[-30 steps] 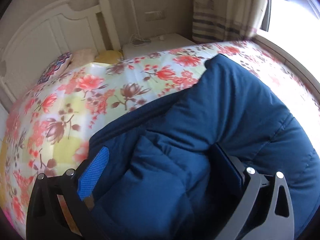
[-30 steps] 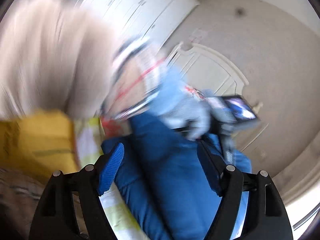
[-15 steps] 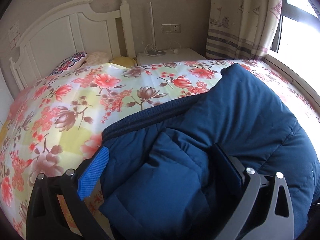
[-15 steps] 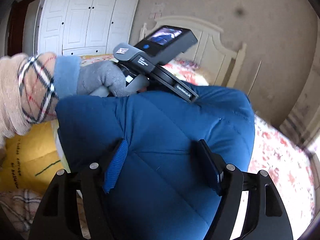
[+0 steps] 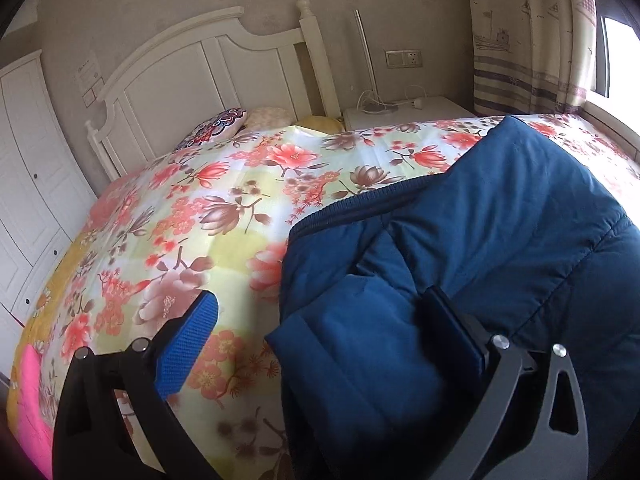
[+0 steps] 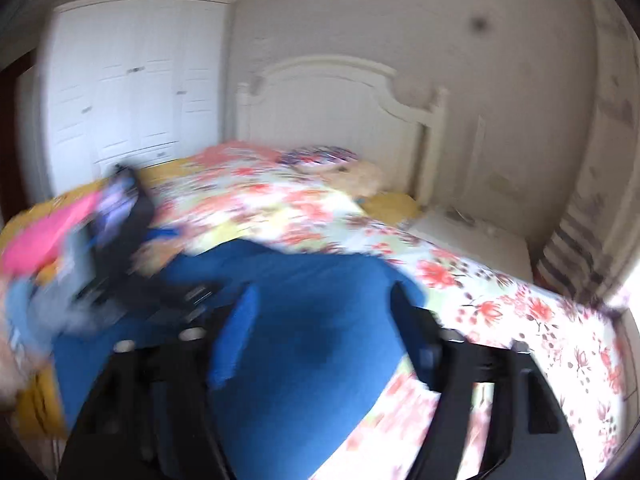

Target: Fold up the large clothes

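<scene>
A padded navy blue jacket point(image 5: 500, 240) lies bunched on the floral bedspread point(image 5: 224, 208). My left gripper point(image 5: 320, 320) hovers over its near left corner with jaws wide apart; a folded jacket flap lies between the fingers, untouched by the blue left pad point(image 5: 188, 344). In the blurred right wrist view the jacket point(image 6: 304, 340) fills the space between my right gripper's point(image 6: 320, 332) spread fingers; whether it pinches cloth is unclear. The left gripper's body point(image 6: 120, 232) and gloved hand show at the left there.
White headboard point(image 5: 208, 64) and pillows point(image 5: 220, 128) at the far end of the bed. A white nightstand point(image 5: 404, 112) with cables stands beside it, curtain point(image 5: 528, 40) and window to the right. A white wardrobe point(image 6: 132, 92) on the left. Pink cloth point(image 5: 32, 396) lies at the bed's near-left edge.
My left gripper drew back and left; the jacket now sits right of centre with bedspread showing between the fingers. The right gripper swung down and right, blurring its view; the jacket dropped lower.
</scene>
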The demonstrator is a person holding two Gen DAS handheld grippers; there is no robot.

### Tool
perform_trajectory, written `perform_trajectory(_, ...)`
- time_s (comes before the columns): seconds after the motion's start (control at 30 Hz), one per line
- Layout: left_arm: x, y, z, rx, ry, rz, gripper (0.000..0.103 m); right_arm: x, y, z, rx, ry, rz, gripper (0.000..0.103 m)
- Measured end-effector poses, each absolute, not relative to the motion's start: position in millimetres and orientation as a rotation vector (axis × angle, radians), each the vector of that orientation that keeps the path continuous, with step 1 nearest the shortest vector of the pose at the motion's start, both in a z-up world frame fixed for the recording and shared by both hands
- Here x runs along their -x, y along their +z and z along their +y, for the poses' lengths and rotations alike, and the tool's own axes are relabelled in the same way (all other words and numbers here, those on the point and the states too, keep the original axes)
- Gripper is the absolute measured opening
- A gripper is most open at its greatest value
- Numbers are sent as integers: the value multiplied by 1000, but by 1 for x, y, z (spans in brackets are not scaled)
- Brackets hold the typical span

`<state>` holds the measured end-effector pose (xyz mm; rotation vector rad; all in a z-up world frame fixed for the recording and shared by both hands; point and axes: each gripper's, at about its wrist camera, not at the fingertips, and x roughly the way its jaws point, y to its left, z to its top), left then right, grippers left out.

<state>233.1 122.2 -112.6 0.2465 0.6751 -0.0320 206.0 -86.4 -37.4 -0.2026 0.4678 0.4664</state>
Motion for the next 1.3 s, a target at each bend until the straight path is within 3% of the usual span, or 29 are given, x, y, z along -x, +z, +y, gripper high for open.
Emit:
perform_trajectory(0.03,-233,-113,124,-235,-37,677,101,-229,-40,-83,190,464,497,42)
perform_trajectory(0.1,-234,-116,129,-206,-50,682,101,-262,-55,-68,230,464,564,35)
perform_trajectory(0.2,-237,-118,134,-179,-38,688,101,-296,-109,-41,346,443,723,35)
perform_trajectory(0.47,-240,-123,140,-140,-61,703,101,-304,-72,-53,266,352,682,35)
perform_trajectory(0.57,-239,-122,140,-135,-54,697,101,-332,-119,-43,324,371,842,36)
perform_trajectory(0.73,-241,-123,141,-129,-59,707,101,-331,-105,-24,463,298,827,36)
perform_trajectory(0.87,-238,-122,140,-134,-51,696,101,-308,-69,-8,402,355,721,36)
perform_trajectory(0.97,-233,-119,139,-151,-30,675,101,-312,-110,17,585,362,856,36)
perform_trajectory(1.17,-202,-85,161,-167,95,616,101,-308,-117,16,637,319,813,36)
perform_trajectory(1.3,-140,-49,181,-124,80,549,101,-307,-119,10,613,318,797,36)
